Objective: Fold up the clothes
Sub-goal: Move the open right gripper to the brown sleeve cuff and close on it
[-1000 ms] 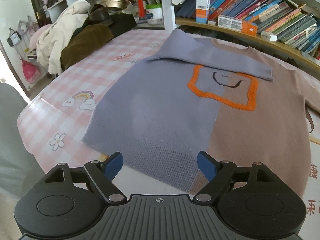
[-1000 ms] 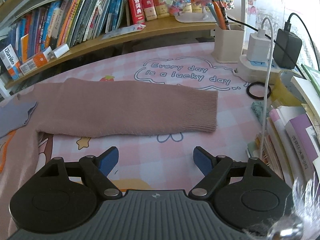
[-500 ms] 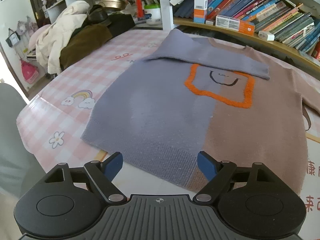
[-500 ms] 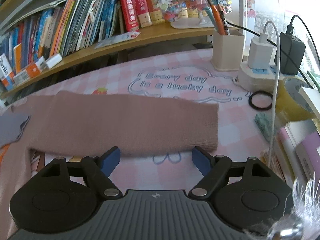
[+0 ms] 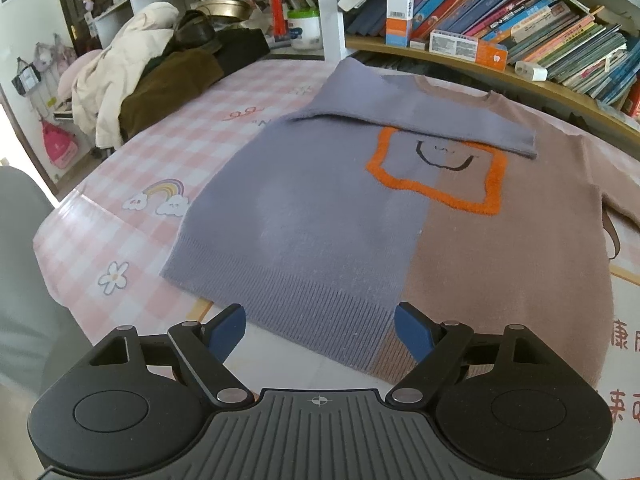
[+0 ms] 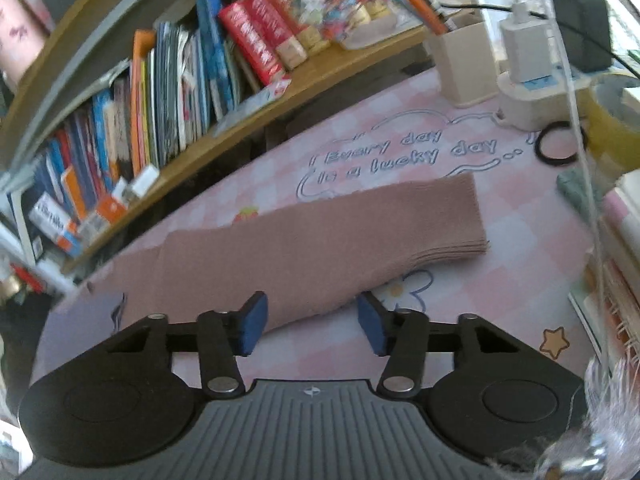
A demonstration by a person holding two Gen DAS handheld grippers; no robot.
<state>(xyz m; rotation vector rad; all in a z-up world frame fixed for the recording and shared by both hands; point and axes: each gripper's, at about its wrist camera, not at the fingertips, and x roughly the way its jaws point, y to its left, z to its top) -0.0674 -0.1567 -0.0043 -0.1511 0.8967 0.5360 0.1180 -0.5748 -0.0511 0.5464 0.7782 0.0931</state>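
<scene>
**A:** Left wrist view first: what do you have in front of you?

**Me:** My left gripper [image 5: 320, 334] sits with its blue pads wide apart and nothing between them, just above the ribbed hem of the sweater [image 5: 360, 216]. The sweater lies flat on the pink checked tablecloth [image 5: 132, 168], grey-purple on one half, brown on the other, with an orange-framed smile at the chest. Its grey sleeve [image 5: 420, 120] is folded across the chest, covering the top edge of the orange frame.

**A:** And your other hand?

**Me:** My right gripper [image 6: 312, 326] is closing. The near edge of the brown sleeve [image 6: 320, 240] lies between the pads, but they are not pressing on it; there is a gap on both sides. That sleeve stretches straight out over the tablecloth, cuff pointing away toward a black ring [image 6: 558, 145] and a white power strip [image 6: 532, 100].

**A:** Anything else nearby?

**Me:** A shelf of books [image 6: 172, 92] runs along the back, and a heap of coats [image 5: 136, 72] lies at the far end of the table.
</scene>
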